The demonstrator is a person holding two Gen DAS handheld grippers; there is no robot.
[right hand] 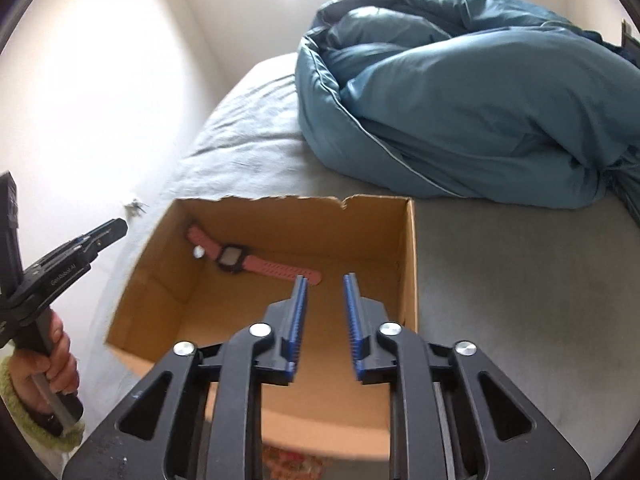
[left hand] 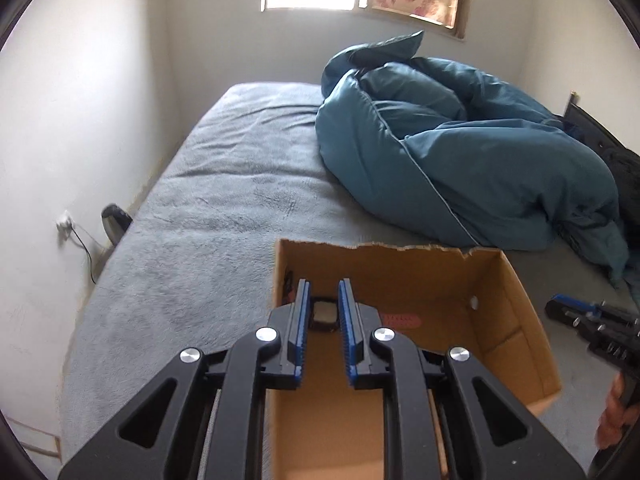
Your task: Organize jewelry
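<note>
Leftmost in the right wrist view: left gripper (right hand: 116, 226), held in a hand (right hand: 56, 356) outside the open brown cardboard box (right hand: 404, 264) on the grey bed (right hand: 500, 300); fingers (left hand: 304, 312) released, slightly parted, nothing between them. Further right, on the box floor: pink-strapped wristwatch with a black square face (right hand: 232, 260), long axis slanting from the far-left corner down toward the near right. Rightmost: right gripper (right hand: 325, 280), fingers (right hand: 298, 300) released, empty, tips just beside the strap's near end. Probably the nearer hand, though the left also hovers right above the watch face (left hand: 324, 314).
</note>
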